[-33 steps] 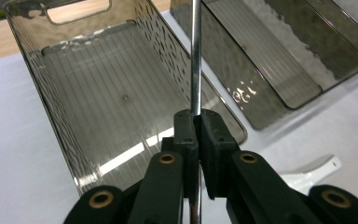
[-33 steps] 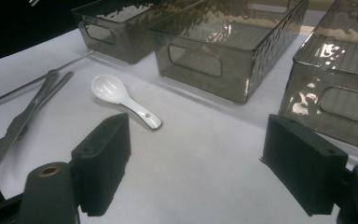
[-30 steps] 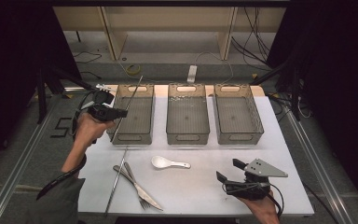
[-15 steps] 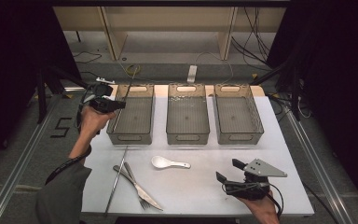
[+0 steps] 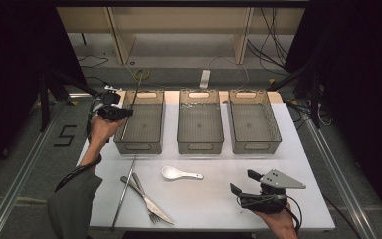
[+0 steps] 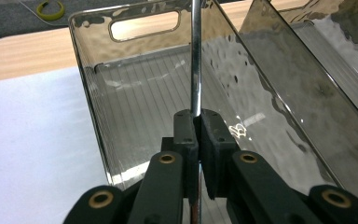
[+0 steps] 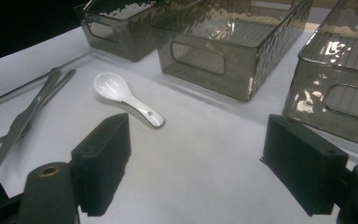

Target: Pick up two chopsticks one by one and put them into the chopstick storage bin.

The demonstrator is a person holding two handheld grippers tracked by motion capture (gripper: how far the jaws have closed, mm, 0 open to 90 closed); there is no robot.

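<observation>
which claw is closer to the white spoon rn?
Right. The right claw hovers just right of the white spoon; the left claw is up at the left bin.

three smoked bins (image 5: 200, 122), one white spoon (image 5: 179, 174), perhaps two chopsticks (image 5: 124, 191), knife (image 5: 149, 201), fork (image 5: 144, 195)

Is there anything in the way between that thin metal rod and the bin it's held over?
Nothing visible. The left hand-held gripper is shut on the metal rod above the left bin, whose ribbed floor looks bare beneath it.
</observation>
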